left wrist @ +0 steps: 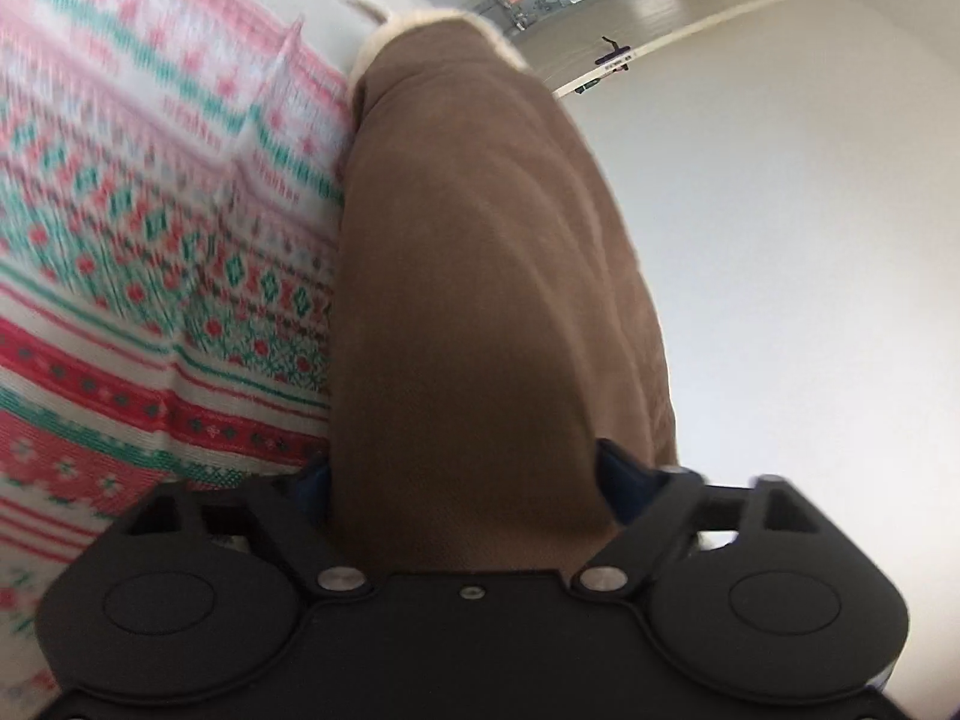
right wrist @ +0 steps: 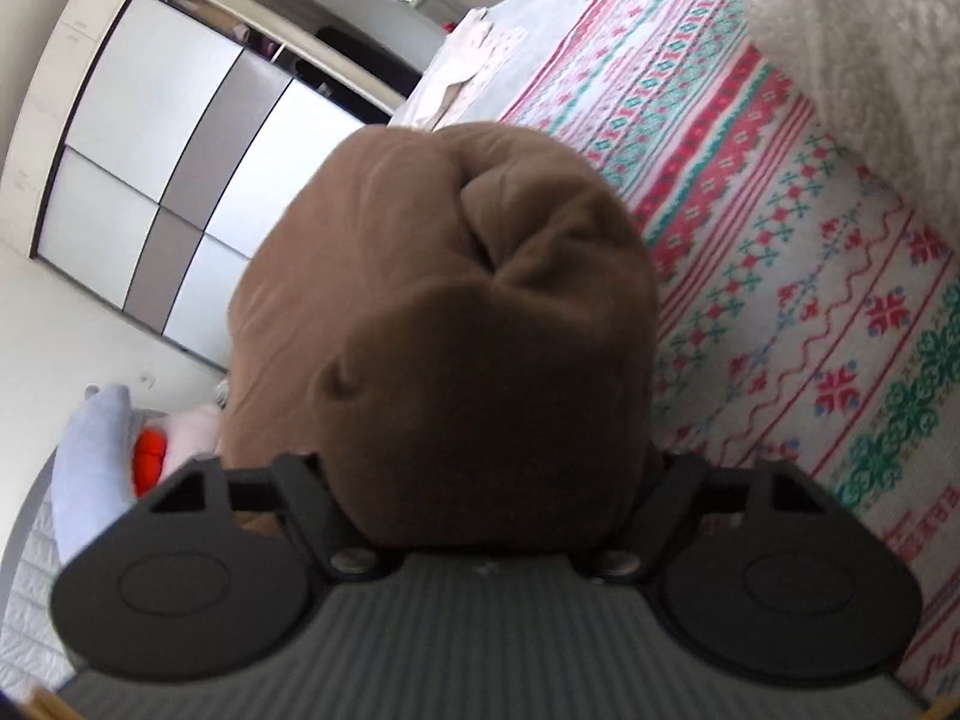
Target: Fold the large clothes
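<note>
A brown garment [left wrist: 480,270] with a cream fleecy edge [left wrist: 420,21] runs lengthwise away from my left gripper [left wrist: 468,480]. Its near end fills the gap between the jaws. Both blue pads [left wrist: 621,483] press against its sides, so the left gripper is shut on it. In the right wrist view the brown garment [right wrist: 468,300] lies in a thick, creased bunch over my right gripper [right wrist: 486,480]. The jaws stand wide, the cloth spills over the left finger, and the fingertips are hidden beneath it.
A knitted blanket with red, green and white patterns [left wrist: 150,210] [right wrist: 780,300] covers the bed beneath. A fluffy white textile [right wrist: 870,60] lies at the upper right. A wardrobe with pale sliding doors [right wrist: 150,138] stands behind. A pale sleeve or glove [right wrist: 90,450] shows beside something orange.
</note>
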Available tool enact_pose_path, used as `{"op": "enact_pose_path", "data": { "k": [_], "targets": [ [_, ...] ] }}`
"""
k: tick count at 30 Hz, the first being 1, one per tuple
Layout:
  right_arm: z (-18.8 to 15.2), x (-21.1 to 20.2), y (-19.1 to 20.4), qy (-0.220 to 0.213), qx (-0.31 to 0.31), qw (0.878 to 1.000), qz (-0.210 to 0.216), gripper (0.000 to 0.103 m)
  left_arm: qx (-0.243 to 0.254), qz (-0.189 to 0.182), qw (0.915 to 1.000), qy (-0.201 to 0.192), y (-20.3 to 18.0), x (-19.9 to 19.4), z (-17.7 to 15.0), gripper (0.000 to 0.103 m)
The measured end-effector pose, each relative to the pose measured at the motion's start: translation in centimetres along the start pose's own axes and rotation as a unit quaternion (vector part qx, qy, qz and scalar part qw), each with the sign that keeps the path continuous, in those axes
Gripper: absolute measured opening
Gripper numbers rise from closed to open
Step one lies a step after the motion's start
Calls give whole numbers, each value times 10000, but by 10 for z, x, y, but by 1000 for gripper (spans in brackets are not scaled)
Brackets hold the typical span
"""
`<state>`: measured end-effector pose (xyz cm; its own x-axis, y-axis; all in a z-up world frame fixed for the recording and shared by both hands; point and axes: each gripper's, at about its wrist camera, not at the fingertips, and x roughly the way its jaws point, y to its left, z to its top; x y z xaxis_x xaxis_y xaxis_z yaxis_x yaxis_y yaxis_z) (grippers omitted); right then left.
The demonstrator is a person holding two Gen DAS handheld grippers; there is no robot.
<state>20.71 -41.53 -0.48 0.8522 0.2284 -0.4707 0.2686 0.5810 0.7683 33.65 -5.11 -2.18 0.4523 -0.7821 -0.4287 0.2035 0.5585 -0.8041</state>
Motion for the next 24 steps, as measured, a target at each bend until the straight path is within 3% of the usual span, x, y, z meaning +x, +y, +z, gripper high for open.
{"op": "enact_pose_path", "data": {
  "k": [3,7,13,15,16,18,19,22,24],
  "targets": [
    [-10,-15,15,250,78,9986,458,64,219,168,9995,-128,-15,-31,0,70],
    [-45,-32,55,820,-570,9938,479,64,377,421,9982,-189,-19,-88,-7,69],
    [-95,-61,88,1595,-1097,9795,554,64,191,655,9975,-179,-7,-171,-36,70],
    [-107,-65,86,1799,-1230,9755,295,75,230,832,9961,-175,-1,-183,-54,73],
    [-111,-66,81,1864,-1294,9739,92,87,335,1029,9939,-210,1,-183,-66,78],
    [-114,-68,62,1928,-1302,9713,-490,92,943,1500,9828,-520,0,-180,-91,85],
    [-112,-72,52,1946,-1157,9722,-600,97,1298,1486,9767,-850,-2,-183,-103,86],
    [-99,-99,36,1820,-687,9803,-332,98,1865,1651,9623,-1090,-28,-187,-108,84],
    [-93,-125,45,1445,-1012,9839,-290,98,2502,1589,9431,-1505,-45,-196,-112,84]
  ]
}}
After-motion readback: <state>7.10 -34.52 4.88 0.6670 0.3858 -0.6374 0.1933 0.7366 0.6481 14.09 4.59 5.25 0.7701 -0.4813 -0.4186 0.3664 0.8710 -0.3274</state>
